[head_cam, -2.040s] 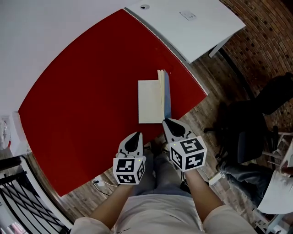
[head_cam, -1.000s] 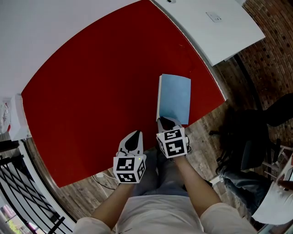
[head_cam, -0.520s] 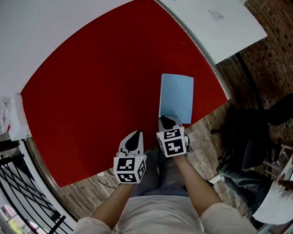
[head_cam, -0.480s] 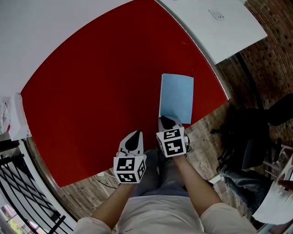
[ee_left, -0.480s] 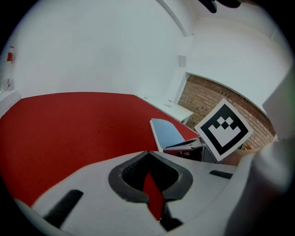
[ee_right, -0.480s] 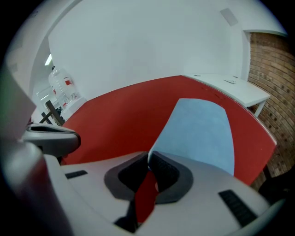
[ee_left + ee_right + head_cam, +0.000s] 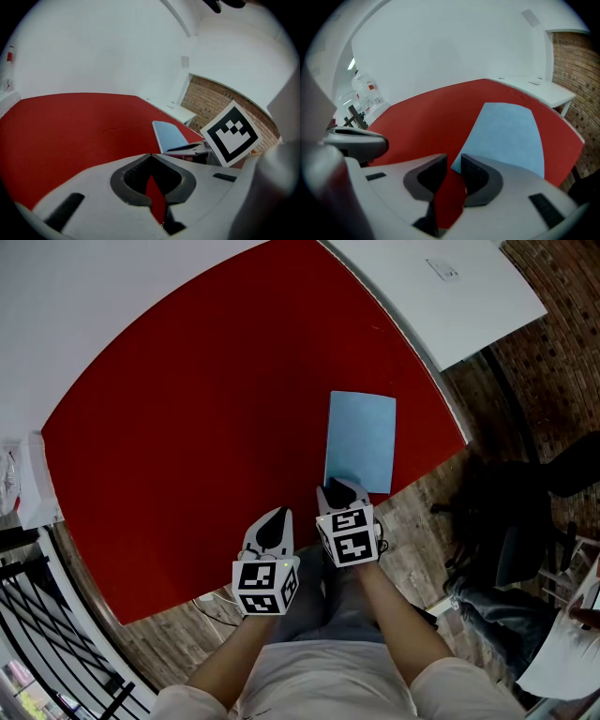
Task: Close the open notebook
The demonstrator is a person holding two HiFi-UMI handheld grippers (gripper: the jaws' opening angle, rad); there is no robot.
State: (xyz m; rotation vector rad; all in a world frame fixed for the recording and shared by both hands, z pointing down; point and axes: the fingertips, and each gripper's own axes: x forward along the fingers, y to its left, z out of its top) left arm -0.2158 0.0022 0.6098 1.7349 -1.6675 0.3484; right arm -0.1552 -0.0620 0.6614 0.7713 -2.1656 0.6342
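The notebook [image 7: 361, 440] lies closed and flat on the red table [image 7: 187, 418], blue cover up, near the table's right front edge. My right gripper [image 7: 339, 488] sits at its near left corner. Its jaws have just been opening and now stand open, with the cover's corner [image 7: 454, 164] at the gap and no pad pressing on it. The blue cover [image 7: 506, 136] fills the right gripper view ahead. My left gripper [image 7: 274, 519] hovers over the table's front edge, left of the notebook, shut and empty [image 7: 150, 155]. From the left gripper view the notebook [image 7: 169, 136] lies ahead to the right.
A white desk [image 7: 441, 287] adjoins the red table at the back right. A dark office chair [image 7: 511, 512] stands on the wooden floor to the right. A clear plastic bottle [image 7: 363, 89] stands beyond the table's far left. A cable [image 7: 217, 617] lies on the floor below the front edge.
Two seconds ago the notebook stood open with its cover upright; the cover has come down and it now lies shut. The right gripper has drawn slightly back and its jaws have parted.
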